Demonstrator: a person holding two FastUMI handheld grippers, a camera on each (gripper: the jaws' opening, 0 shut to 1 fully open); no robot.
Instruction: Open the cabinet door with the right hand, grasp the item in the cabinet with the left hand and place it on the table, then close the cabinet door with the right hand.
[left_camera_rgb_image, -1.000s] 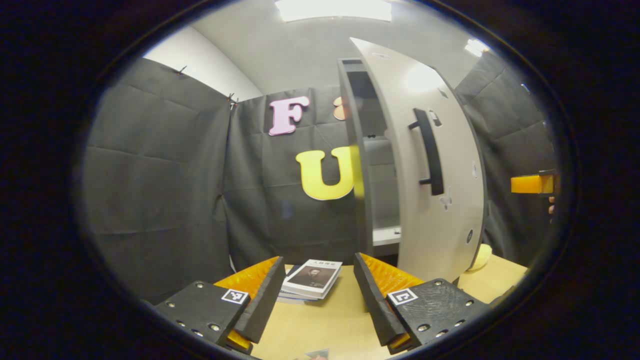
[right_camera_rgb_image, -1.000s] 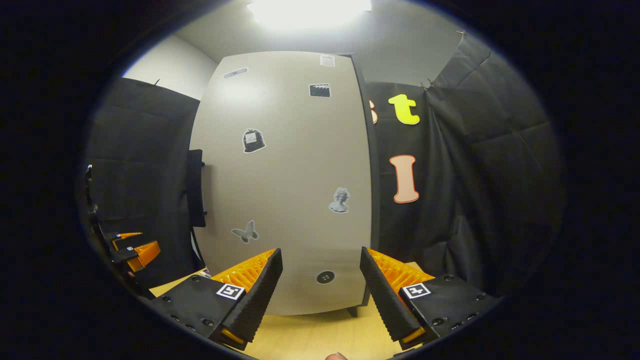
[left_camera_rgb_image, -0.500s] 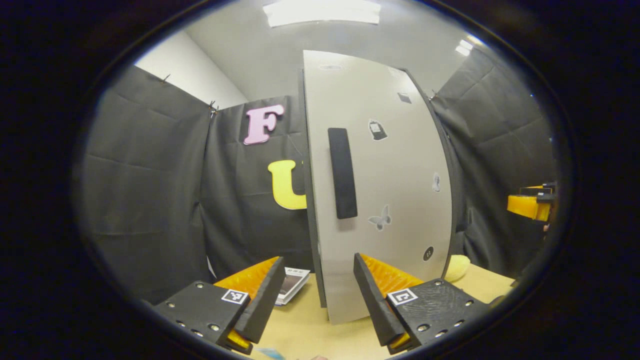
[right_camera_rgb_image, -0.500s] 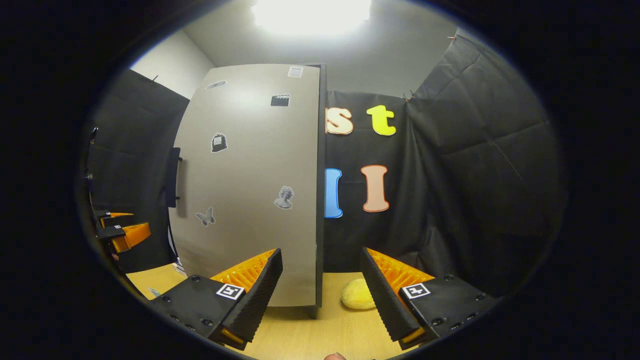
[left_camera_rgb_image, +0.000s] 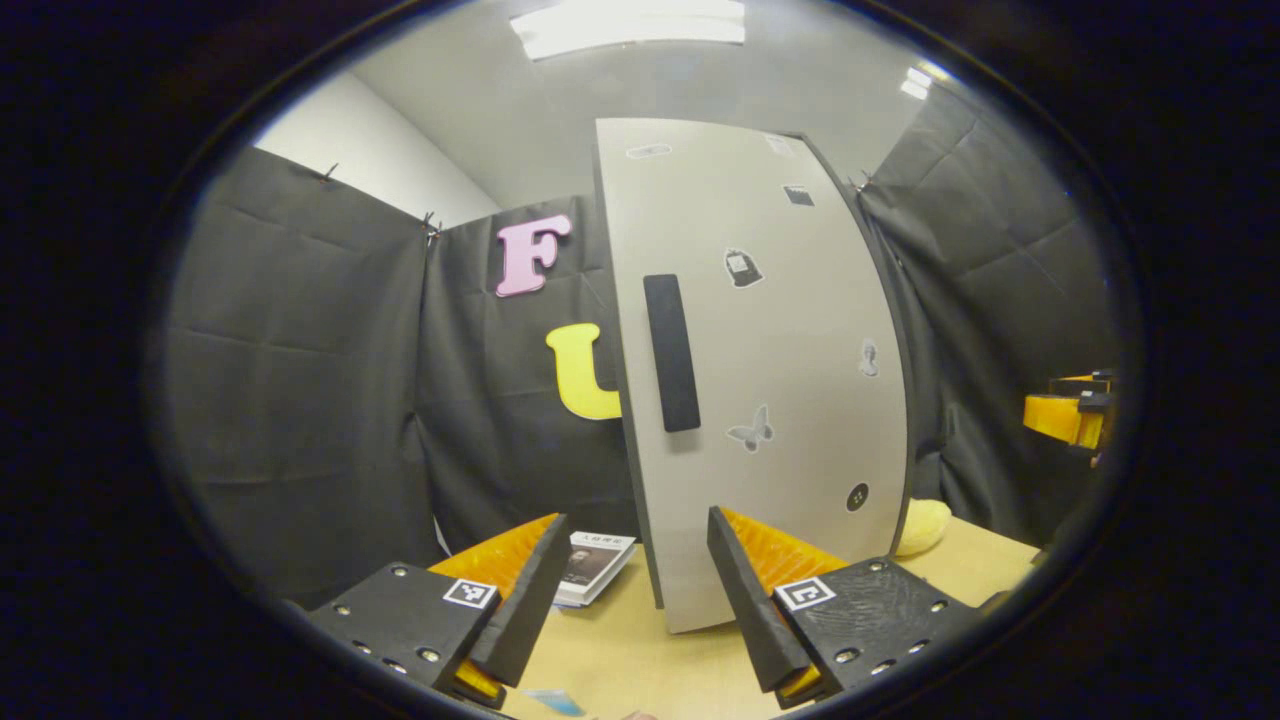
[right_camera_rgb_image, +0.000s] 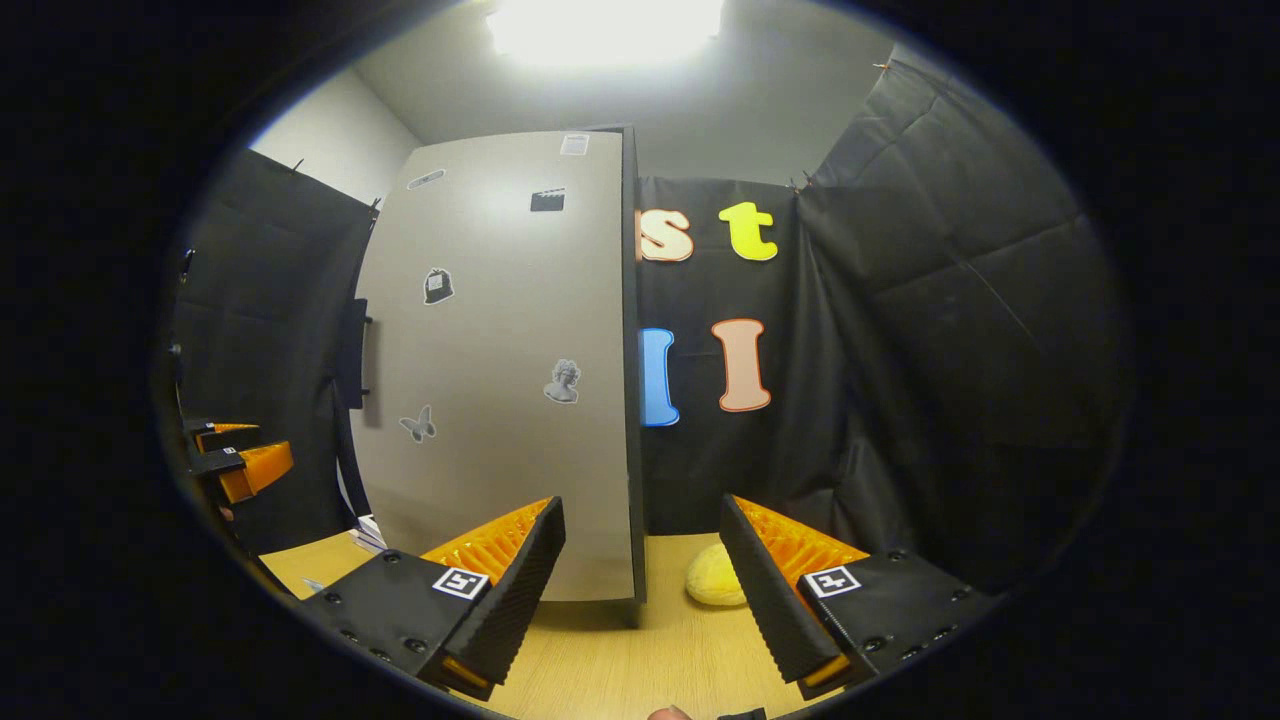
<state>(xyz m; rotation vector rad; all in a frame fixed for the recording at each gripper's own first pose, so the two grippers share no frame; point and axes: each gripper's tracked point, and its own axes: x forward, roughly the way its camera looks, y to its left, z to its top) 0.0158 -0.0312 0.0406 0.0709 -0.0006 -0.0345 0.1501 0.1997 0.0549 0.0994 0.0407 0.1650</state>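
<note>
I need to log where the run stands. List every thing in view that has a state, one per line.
Cabinet door: shut, flush with the cabinet.
Door handle: free, nothing gripping it.
Books: lying flat on the table, left of the cabinet.
Yellow soft thing: resting on the table to the right of the cabinet.
Left gripper: open, empty.
Right gripper: open, empty.

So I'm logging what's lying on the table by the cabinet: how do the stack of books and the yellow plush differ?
The stack of books is flat and sharp-cornered, with white covers and a dark picture; the yellow plush is one rounded, soft-looking lump. In the left gripper view the books lie on the handle side of the closed cabinet door, the plush on the opposite side. Both rest on the wooden table.
</note>
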